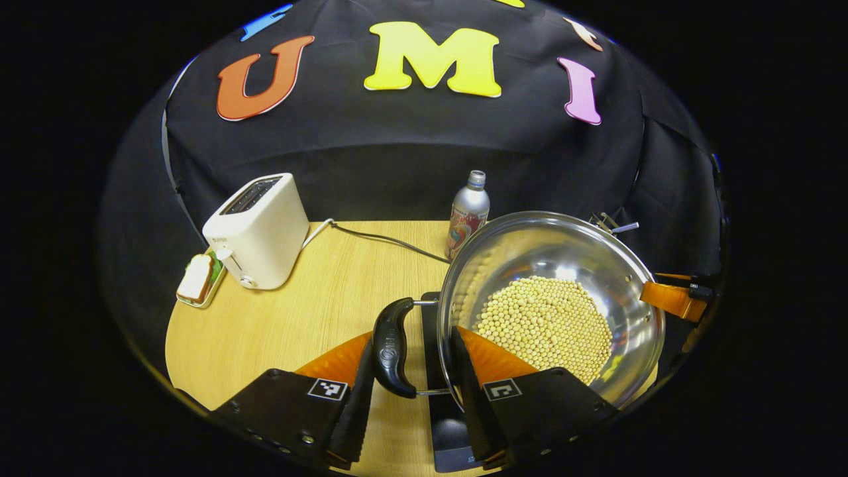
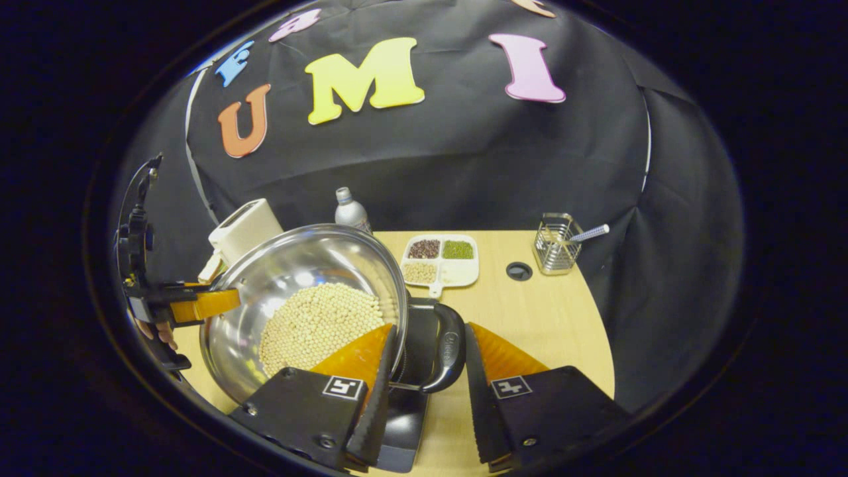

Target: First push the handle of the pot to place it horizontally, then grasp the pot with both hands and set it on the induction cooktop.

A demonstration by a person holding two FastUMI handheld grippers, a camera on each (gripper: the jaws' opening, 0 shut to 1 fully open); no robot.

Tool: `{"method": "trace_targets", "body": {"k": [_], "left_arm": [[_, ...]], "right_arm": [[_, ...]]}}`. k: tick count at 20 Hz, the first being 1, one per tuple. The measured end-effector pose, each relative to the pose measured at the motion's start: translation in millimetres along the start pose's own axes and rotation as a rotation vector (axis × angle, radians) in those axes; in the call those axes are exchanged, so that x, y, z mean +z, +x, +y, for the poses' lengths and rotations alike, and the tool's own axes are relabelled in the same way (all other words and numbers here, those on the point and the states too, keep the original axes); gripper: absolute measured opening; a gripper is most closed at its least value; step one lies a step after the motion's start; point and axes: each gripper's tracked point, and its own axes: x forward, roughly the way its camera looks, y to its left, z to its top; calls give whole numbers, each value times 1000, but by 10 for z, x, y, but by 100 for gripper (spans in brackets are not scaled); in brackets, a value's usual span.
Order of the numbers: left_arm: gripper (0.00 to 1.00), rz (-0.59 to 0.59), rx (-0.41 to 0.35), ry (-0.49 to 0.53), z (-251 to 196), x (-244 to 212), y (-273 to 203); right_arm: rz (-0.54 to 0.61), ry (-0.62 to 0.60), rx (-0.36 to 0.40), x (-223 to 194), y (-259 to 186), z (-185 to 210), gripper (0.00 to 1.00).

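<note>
The steel pot (image 1: 616, 265), holding pale beans, hangs over the black induction cooktop (image 1: 449, 430). My left gripper (image 1: 412, 371) clamps the pot's left side. One finger presses the outside of the black left handle (image 1: 392, 348), which lies horizontal, and the other sits just inside the rim. In the right gripper view, my right gripper (image 2: 427, 368) holds the pot (image 2: 291, 265) the same way. There the black right handle (image 2: 452, 351) lies against the outer finger, and the cooktop (image 2: 405, 424) shows below. Each view shows the other gripper across the rim, the right gripper (image 1: 672, 299) and the left gripper (image 2: 199, 303).
A white toaster (image 1: 258, 228) with its cord and a small dish (image 1: 196, 281) stand at the back left, and a metal bottle (image 1: 467, 215) behind the pot. To the right are a divided tray of beans (image 2: 440, 260), a wire holder (image 2: 556, 252) and a table grommet (image 2: 519, 270).
</note>
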Motion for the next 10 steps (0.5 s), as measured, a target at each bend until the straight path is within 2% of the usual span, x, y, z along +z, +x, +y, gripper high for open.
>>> {"method": "trace_targets", "body": {"k": [1, 3, 5, 6, 9, 10], "left_arm": [[59, 6, 0, 0, -10, -29, 51], [59, 17, -2, -4, -19, -81, 135], [59, 29, -6, -5, -28, -142, 207], [59, 32, -8, -6, -35, -162, 231], [59, 56, -28, -20, -47, -279, 319], [59, 26, -39, -35, -43, -234, 296]], "right_arm": [[5, 2, 1, -46, 58, -23, 56], [11, 3, -3, -105, 145, -59, 53], [18, 10, -7, -169, 199, -93, 57], [23, 12, -7, -203, 222, -99, 53], [46, 28, 6, -348, 308, -150, 53], [2, 52, 22, -287, 331, -154, 54]]}}
